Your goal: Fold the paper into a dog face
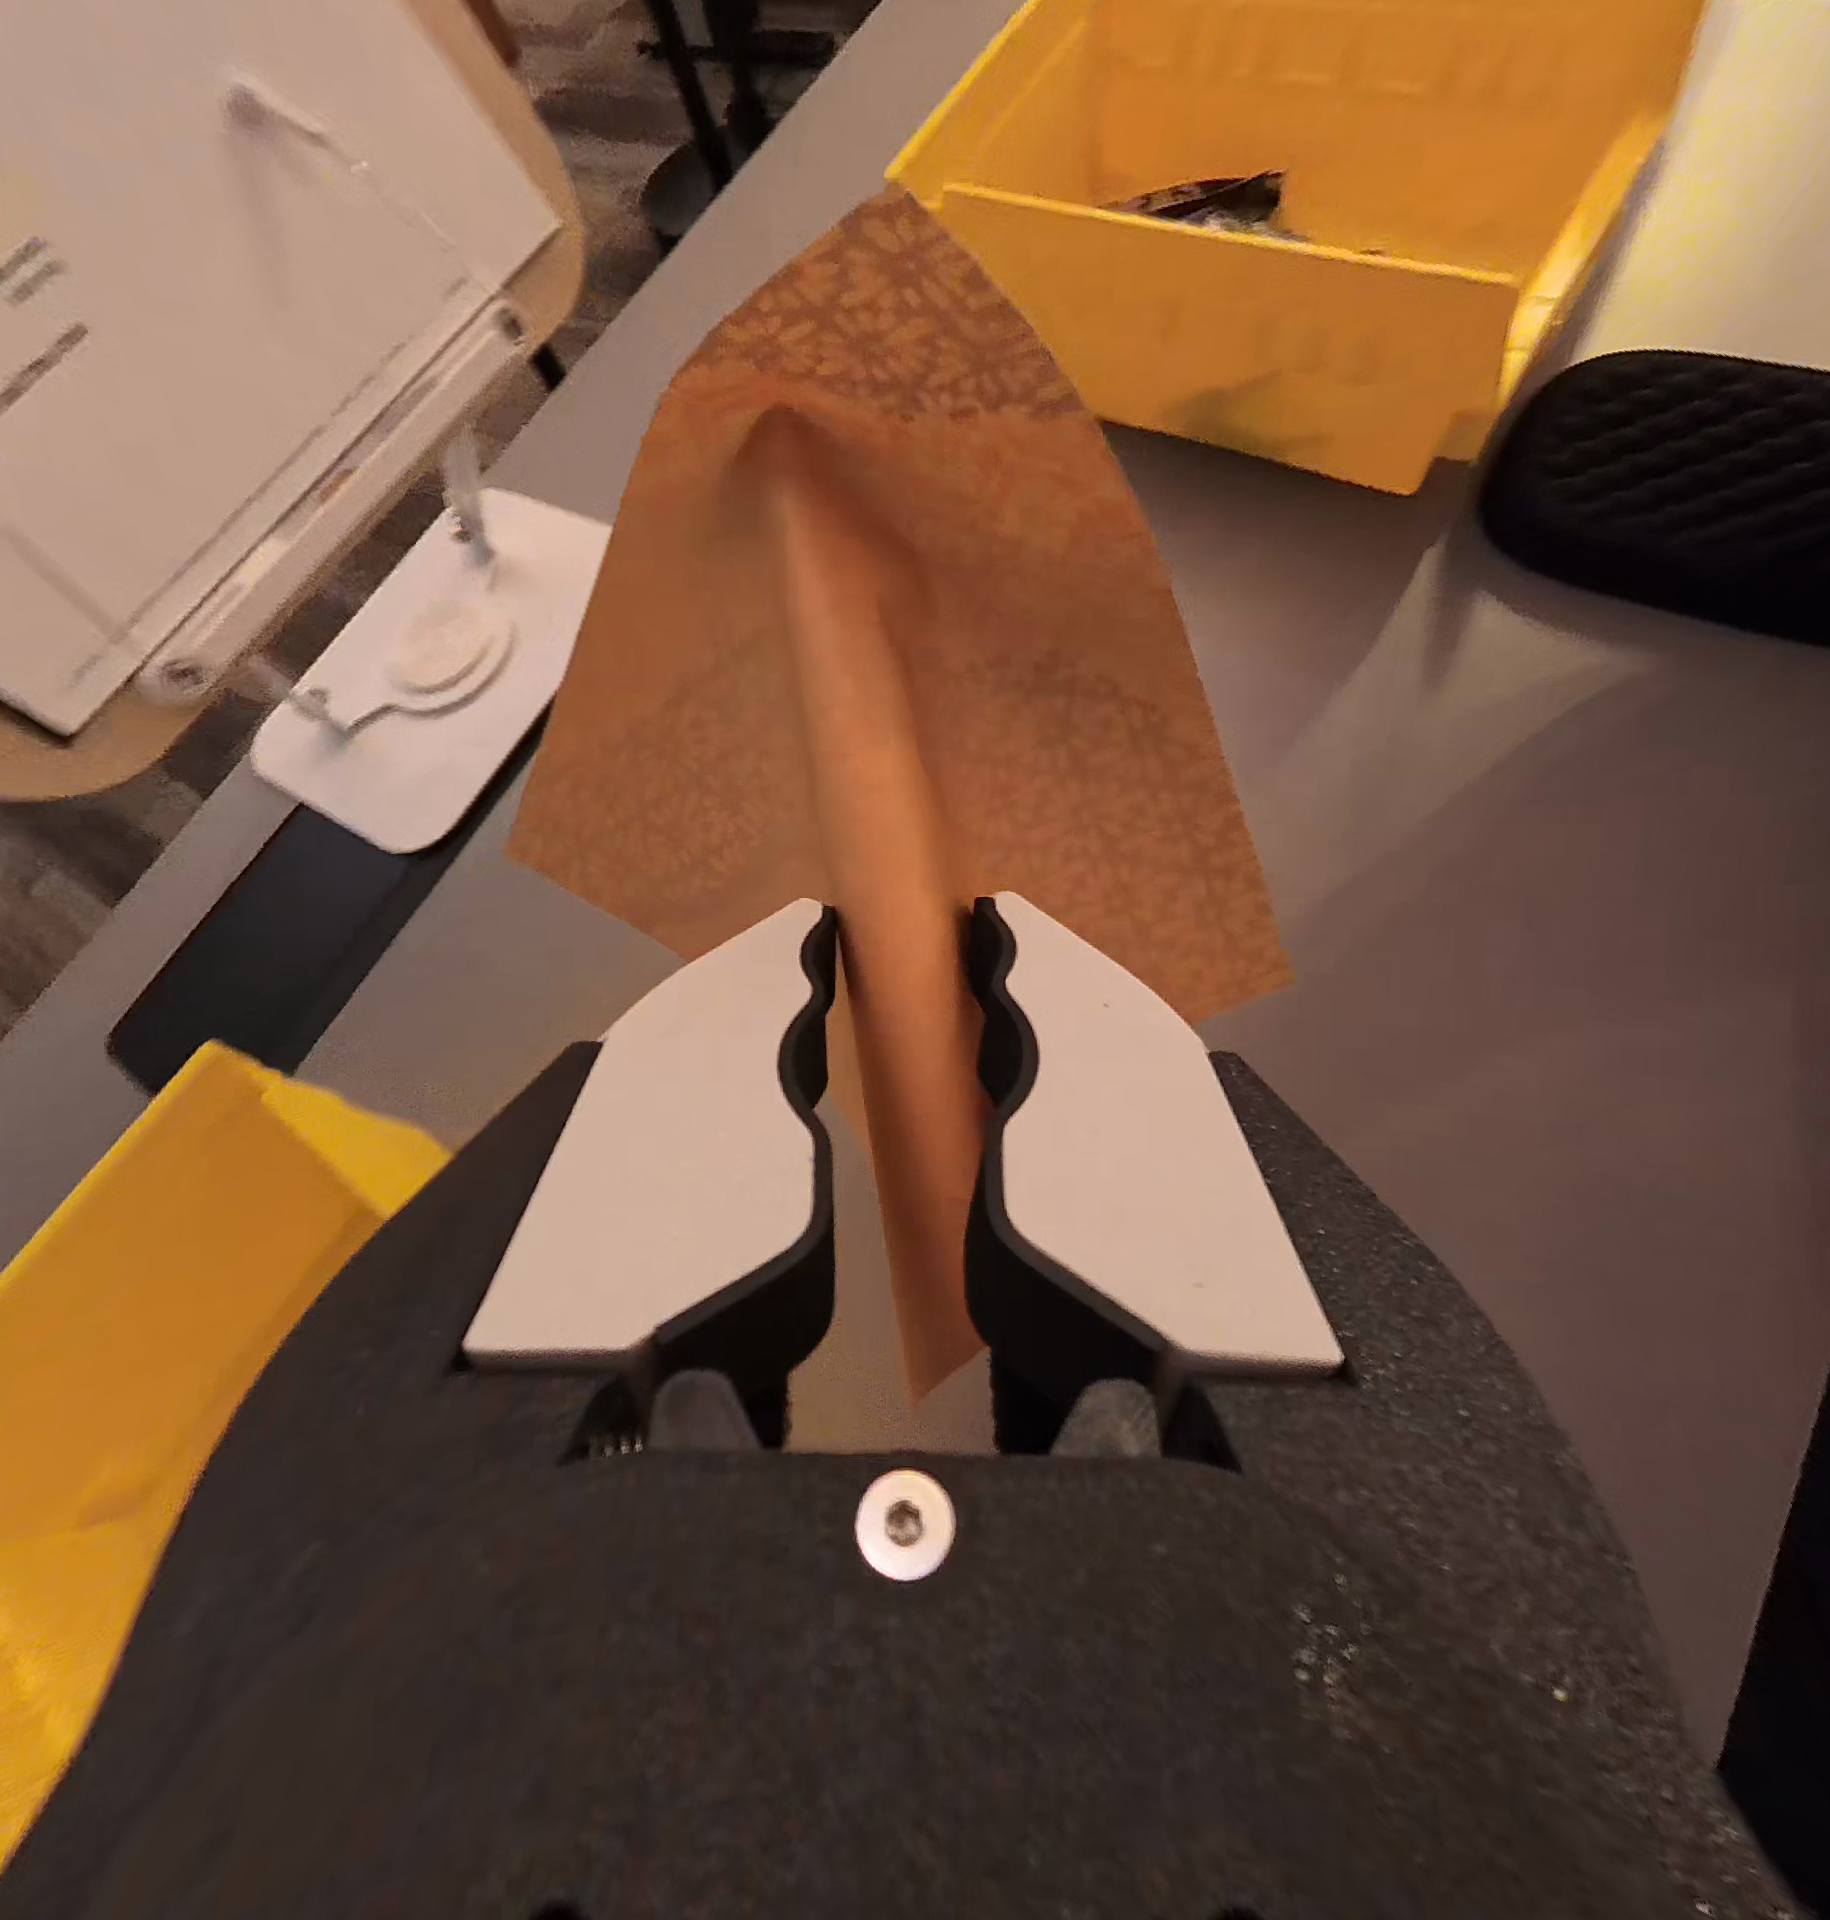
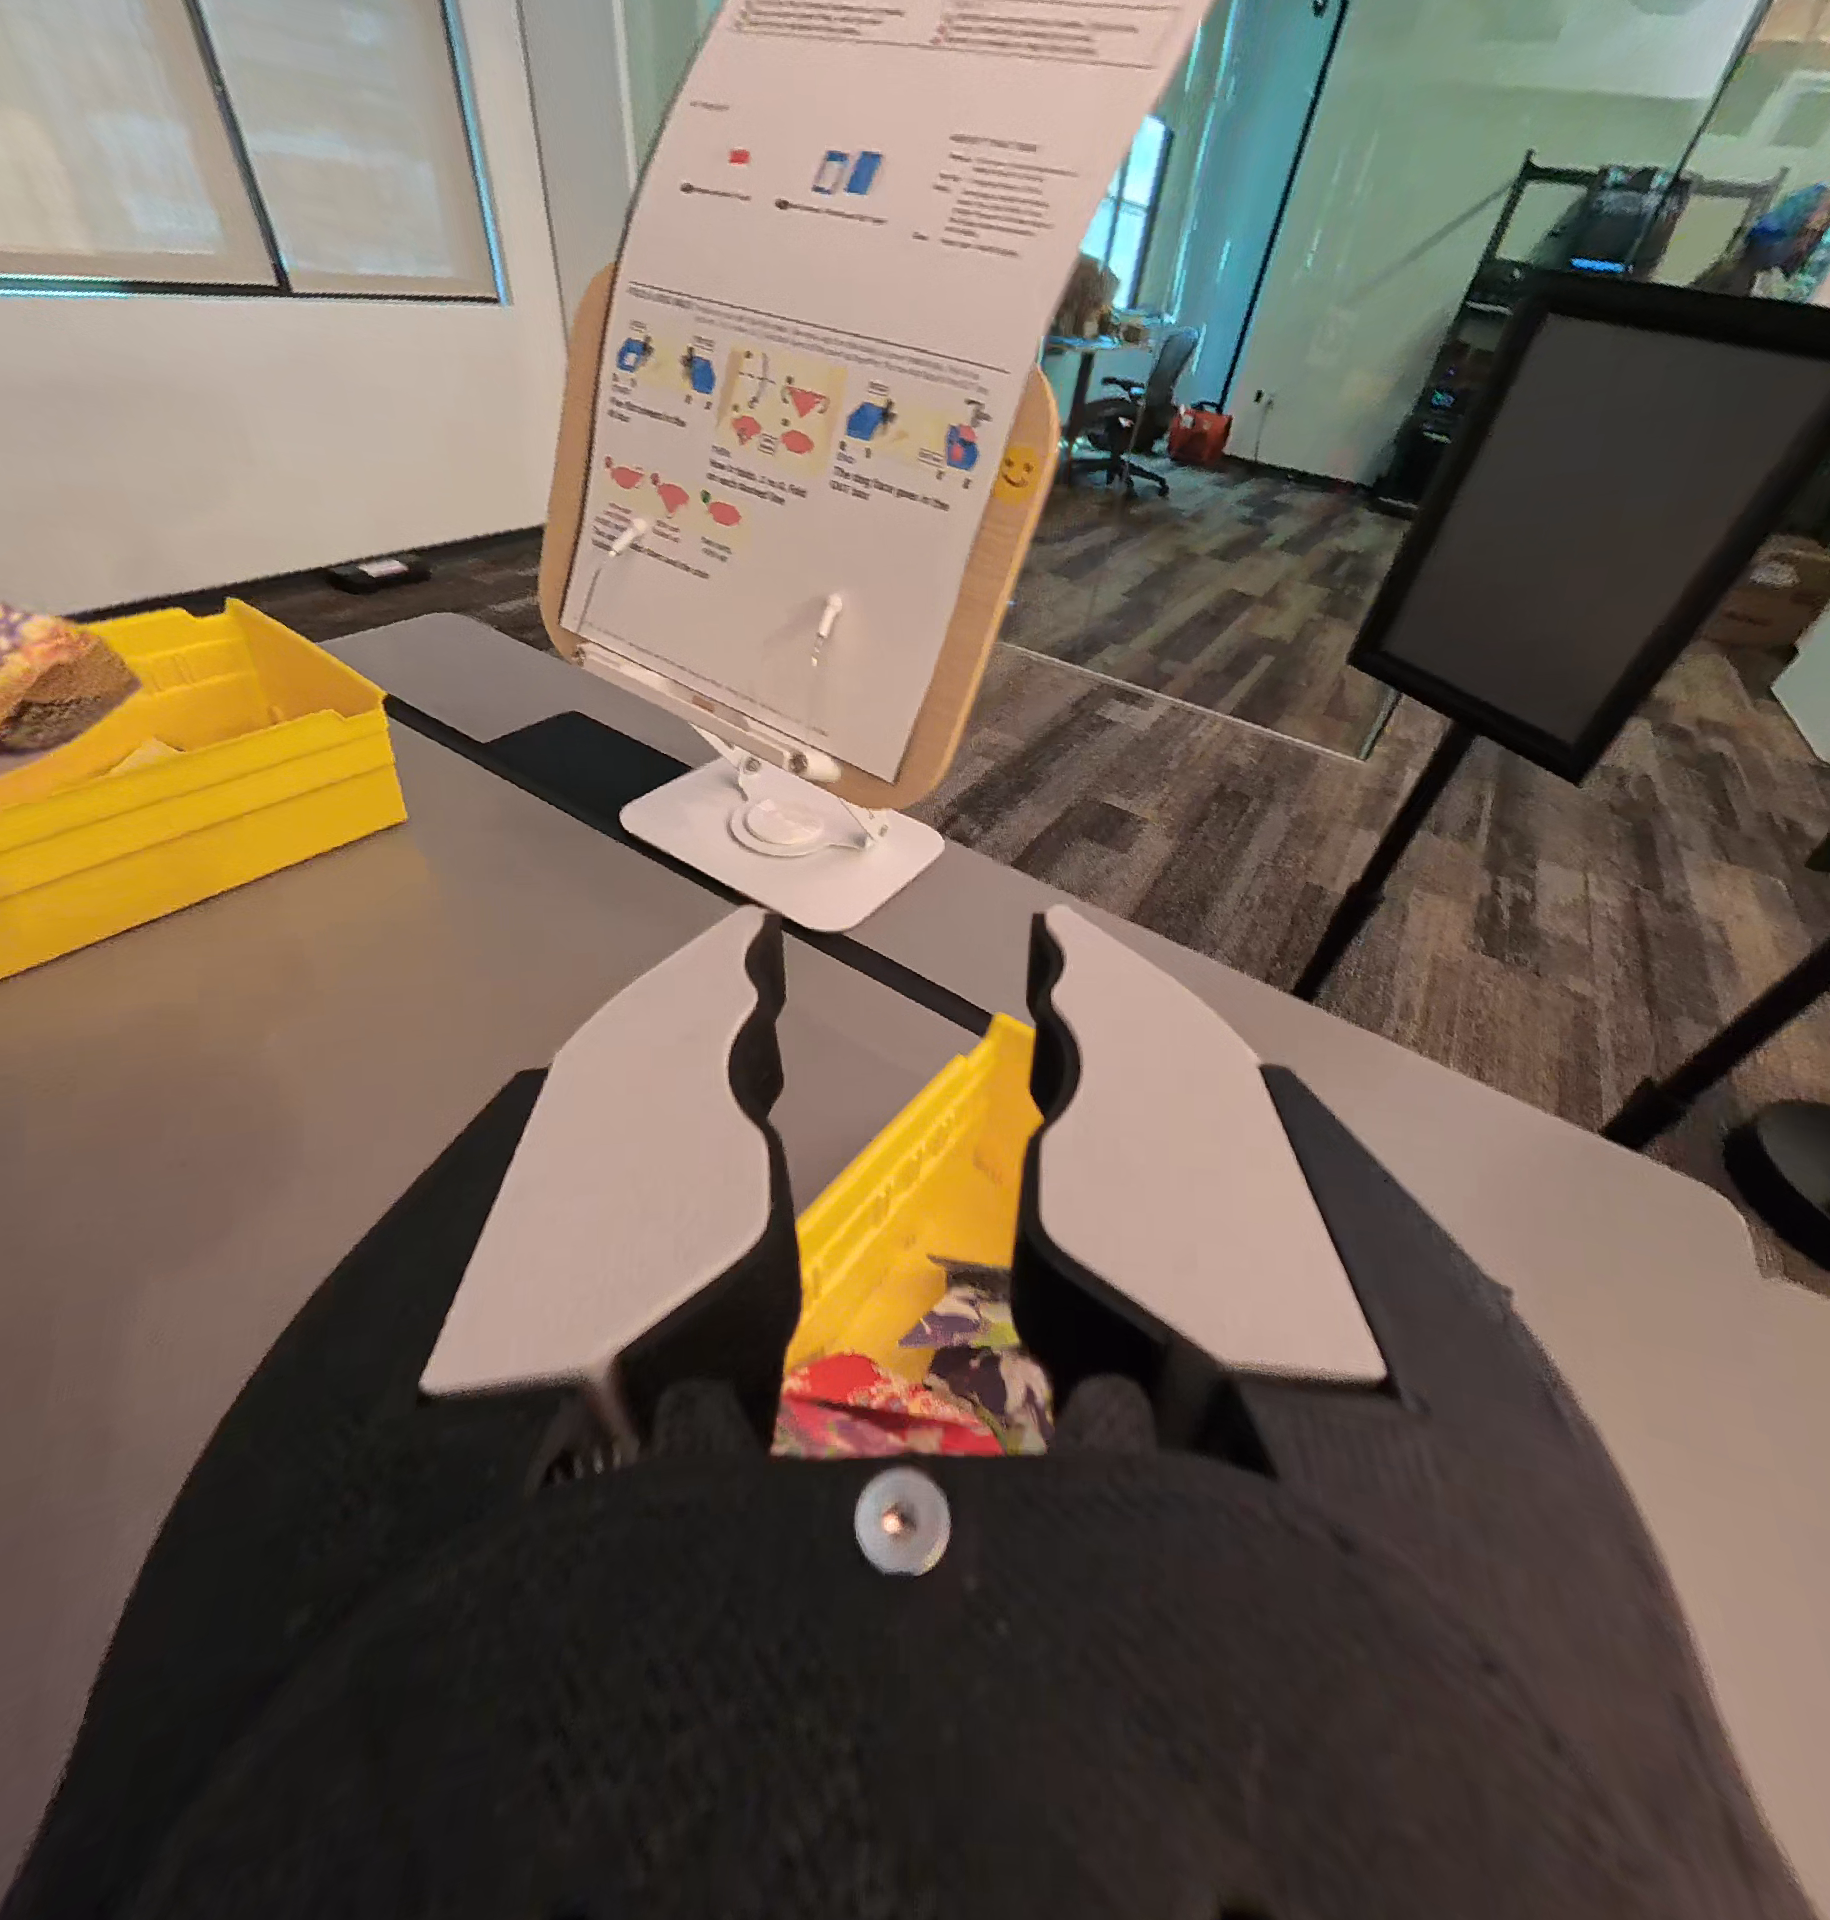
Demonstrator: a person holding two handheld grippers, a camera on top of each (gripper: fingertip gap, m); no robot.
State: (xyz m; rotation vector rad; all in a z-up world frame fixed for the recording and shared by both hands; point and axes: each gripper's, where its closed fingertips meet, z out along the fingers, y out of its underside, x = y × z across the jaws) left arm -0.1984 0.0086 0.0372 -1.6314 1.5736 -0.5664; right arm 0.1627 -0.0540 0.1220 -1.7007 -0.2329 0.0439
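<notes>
Your left gripper (image 1: 900,914) is pinching the orange paper (image 1: 869,665). The paper sticks up toward 12 o'clock, above the gray table (image 1: 1462,852). A yellow bin (image 1: 1233,312) sits at 1 o'clock. Your right gripper (image 2: 906,935) is wide apart and holds nothing. It hangs over another yellow bin (image 2: 911,1195) of colored papers (image 2: 921,1382).

A yellow bin (image 1: 1223,312) sits on the grey worktop (image 1: 1462,831). An instruction sheet (image 2: 838,416) leans on a white stand (image 2: 786,847). A black screen (image 2: 1617,520) stands beyond.
</notes>
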